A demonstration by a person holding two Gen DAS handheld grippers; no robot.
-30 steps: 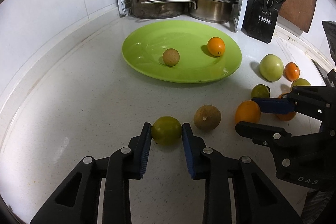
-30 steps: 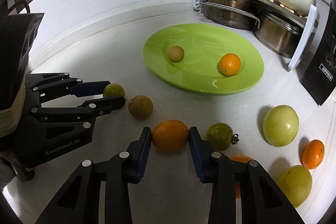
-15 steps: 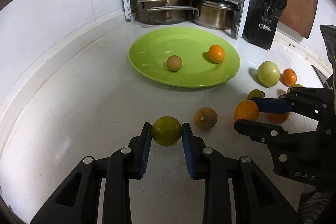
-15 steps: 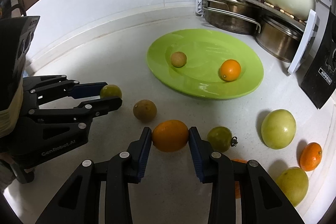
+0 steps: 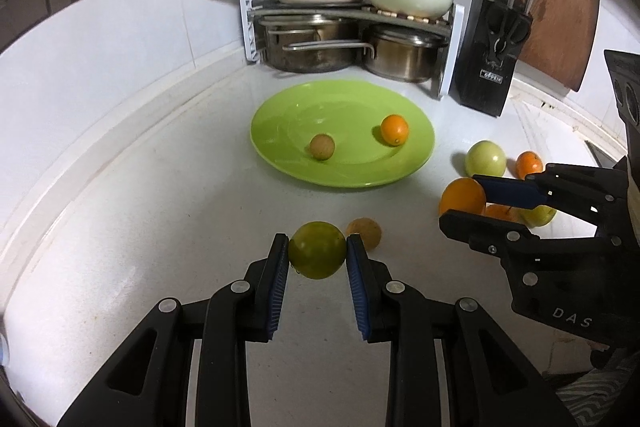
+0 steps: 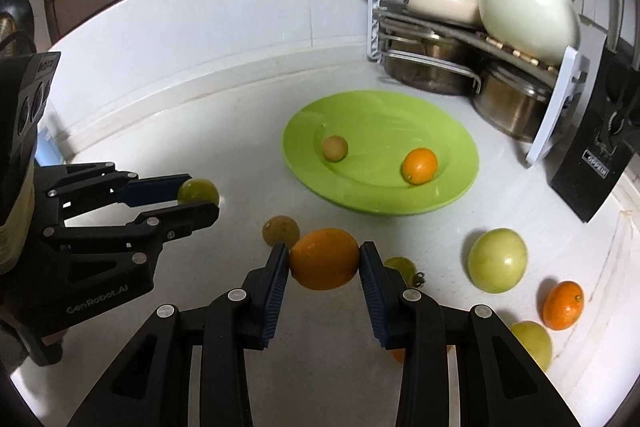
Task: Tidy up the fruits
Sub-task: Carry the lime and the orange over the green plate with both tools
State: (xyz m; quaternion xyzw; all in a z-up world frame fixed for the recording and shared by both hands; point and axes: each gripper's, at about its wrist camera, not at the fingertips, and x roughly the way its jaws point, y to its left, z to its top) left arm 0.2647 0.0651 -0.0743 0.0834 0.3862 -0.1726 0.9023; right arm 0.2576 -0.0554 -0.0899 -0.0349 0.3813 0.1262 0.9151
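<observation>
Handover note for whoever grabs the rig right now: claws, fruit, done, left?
Left claw: shut on a green fruit, clear of the counter.
Right claw: shut on an orange, also lifted.
Done: a brown fruit and a small orange sit on the green plate.
Left: plate both held fruits, then the brown one near the claws and the green and orange ones on the counter to the right.

White counter [image 5: 168,187] bears green plate [image 5: 280,119], loose fruits [image 6: 497,259].
</observation>
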